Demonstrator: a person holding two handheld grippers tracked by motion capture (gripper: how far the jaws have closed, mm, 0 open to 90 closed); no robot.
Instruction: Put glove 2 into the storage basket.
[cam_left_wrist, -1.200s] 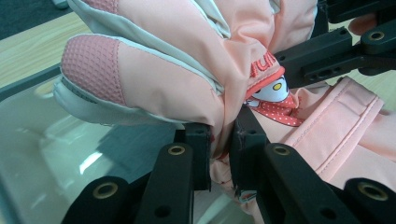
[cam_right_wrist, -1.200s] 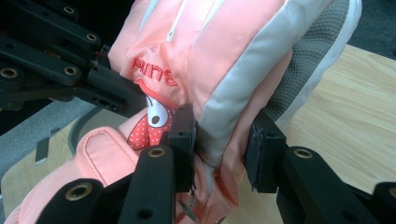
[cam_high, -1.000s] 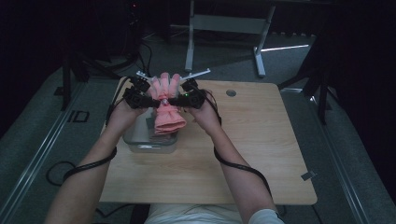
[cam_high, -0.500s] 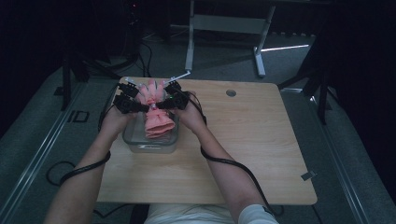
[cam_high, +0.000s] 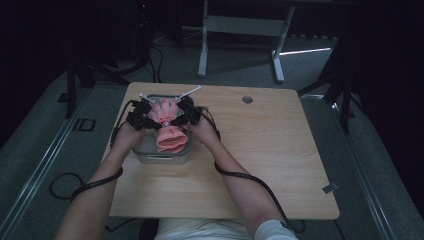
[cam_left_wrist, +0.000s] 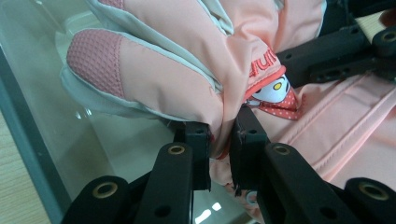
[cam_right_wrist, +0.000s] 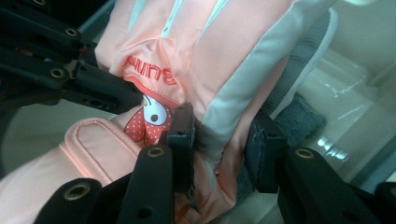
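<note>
glove (cam_high: 169, 131) over clear bin (cam_high: 162, 159), cuff dipping in | left gripper (cam_left_wrist: 219, 151), right gripper (cam_right_wrist: 219, 144) both clamped on glove | risk: fingers may catch bin's far rim, staying outside

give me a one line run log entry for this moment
left gripper: jaws shut on pink padded glove | right gripper: jaws shut on glove | glove over clear plastic bin | bin on light wooden table

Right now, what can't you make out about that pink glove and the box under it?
- Pink glove: its embroidered word is cut short by a fold, left gripper view.
- Grey bin: its inside is hidden by the glove and both hands, high view.
- Left gripper: the pinched part is hidden behind its jaws.
</note>
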